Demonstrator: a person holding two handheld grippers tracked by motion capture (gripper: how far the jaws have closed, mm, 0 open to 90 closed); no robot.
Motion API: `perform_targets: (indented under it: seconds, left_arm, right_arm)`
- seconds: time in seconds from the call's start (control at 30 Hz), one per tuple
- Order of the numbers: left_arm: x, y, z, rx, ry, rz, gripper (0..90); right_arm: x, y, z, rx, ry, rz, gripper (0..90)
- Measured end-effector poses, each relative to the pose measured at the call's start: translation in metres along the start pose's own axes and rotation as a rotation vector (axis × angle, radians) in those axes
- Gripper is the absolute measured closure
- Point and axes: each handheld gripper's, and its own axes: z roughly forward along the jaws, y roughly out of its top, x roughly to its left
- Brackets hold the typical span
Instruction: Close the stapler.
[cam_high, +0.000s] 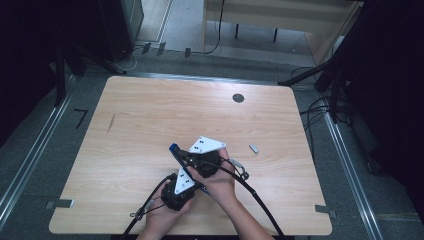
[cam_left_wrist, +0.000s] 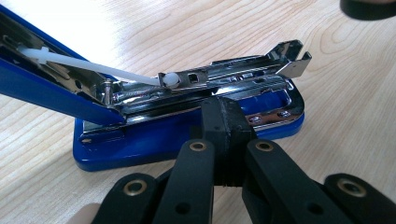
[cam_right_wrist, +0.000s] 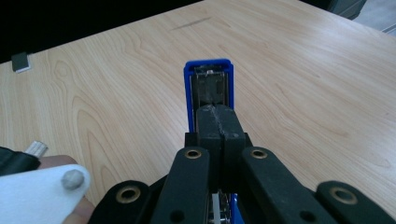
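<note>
Low centre of the high view, the opened blue stapler lies crosswise just beyond the closed, empty left gripper, while the right gripper, jaws closed, presses along its raised lid.

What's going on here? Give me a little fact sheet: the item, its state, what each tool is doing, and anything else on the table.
item: blue stapler
state: opened up, cover swung back, metal staple rail bare
left gripper: jaws shut, pressing on the stapler's base
right gripper: jaws shut, against the raised cover
surface: wooden table
also there: small grey piece lying to the right of the hands
</note>
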Motion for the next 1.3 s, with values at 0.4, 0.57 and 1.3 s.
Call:
perform_targets:
  seconds: [0.4,0.57,1.3]
  left_arm:
    - [0.000,0.000,0.000,0.001,-0.001,0.002,90.0]
    - [0.000,0.000,0.000,0.000,-0.004,0.002,90.0]
    - [0.000,0.000,0.000,0.000,-0.004,0.002,90.0]
  right_arm:
    - [-0.003,-0.003,0.006,0.000,0.018,0.010,90.0]
    - [-0.003,-0.005,0.008,0.005,0.022,0.016,90.0]
    - [-0.007,-0.014,0.027,0.113,0.030,0.031,90.0]
